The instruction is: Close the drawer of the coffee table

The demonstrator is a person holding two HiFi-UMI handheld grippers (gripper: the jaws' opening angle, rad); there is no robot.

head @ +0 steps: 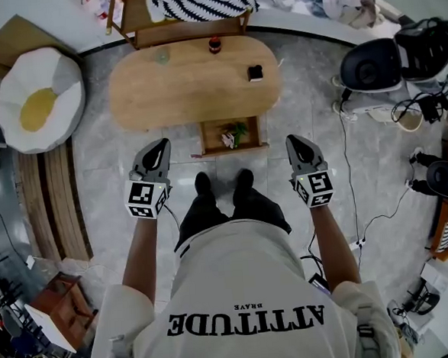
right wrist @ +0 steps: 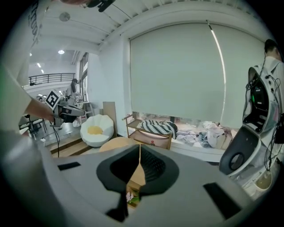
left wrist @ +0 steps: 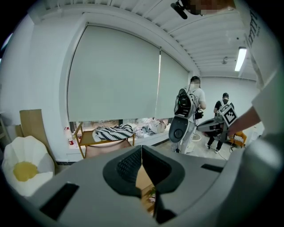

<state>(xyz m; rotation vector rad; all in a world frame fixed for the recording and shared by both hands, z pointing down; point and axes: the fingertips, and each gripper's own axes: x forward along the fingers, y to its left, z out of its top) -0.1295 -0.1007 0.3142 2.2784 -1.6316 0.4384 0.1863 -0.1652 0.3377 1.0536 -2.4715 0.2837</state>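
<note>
An oval wooden coffee table (head: 194,81) stands ahead of me on the grey floor. Its drawer (head: 232,135) is pulled out toward me, with small items inside. My left gripper (head: 159,146) is shut and empty, held left of the drawer and short of the table. My right gripper (head: 291,140) is also shut and empty, to the drawer's right. In the left gripper view the shut left gripper (left wrist: 142,148) points toward the table. The right gripper view has the right gripper (right wrist: 140,148) over the table and the drawer's contents (right wrist: 131,197).
A small dark box (head: 256,73), a glass (head: 162,56) and a red bottle (head: 215,45) stand on the table. A wooden rack (head: 190,16) with a striped cloth is behind it. An egg-shaped cushion (head: 39,99) lies left; robot bases (head: 399,59) and cables lie right. Two people (left wrist: 195,99) stand far off.
</note>
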